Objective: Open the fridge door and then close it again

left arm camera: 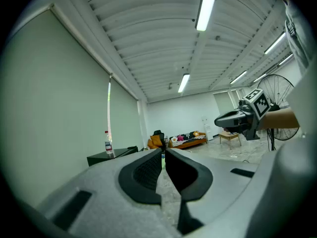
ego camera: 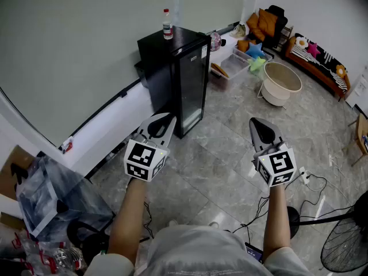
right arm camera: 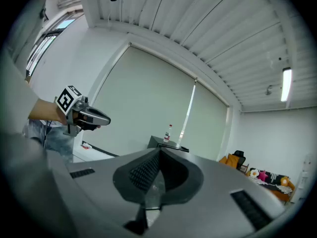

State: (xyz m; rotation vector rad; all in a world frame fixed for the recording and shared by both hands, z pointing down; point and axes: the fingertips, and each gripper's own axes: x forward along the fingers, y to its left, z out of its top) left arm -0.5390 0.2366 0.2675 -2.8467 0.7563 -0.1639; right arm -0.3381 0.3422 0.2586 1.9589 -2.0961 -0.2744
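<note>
A small black fridge [ego camera: 183,73] with a glass door stands against the wall, its door closed. On its top stands a clear bottle [ego camera: 167,25] with a red cap. The fridge top [left arm camera: 111,155] and bottle [left arm camera: 107,144] show low at the left in the left gripper view, and the fridge [right arm camera: 166,143] and bottle [right arm camera: 168,133] show beyond the jaws in the right gripper view. My left gripper [ego camera: 165,119] is held level a short way in front of the fridge, jaws shut and empty. My right gripper [ego camera: 260,123] hangs further right over the floor, also shut and empty.
A beige tub [ego camera: 280,83], clear storage bins [ego camera: 237,66] and cushions lie on the floor beyond the fridge. A sofa [ego camera: 317,59] lines the far right wall. A floor fan [ego camera: 345,243] and cables [ego camera: 313,184] sit at my right. Bags and clutter [ego camera: 40,200] fill the near left.
</note>
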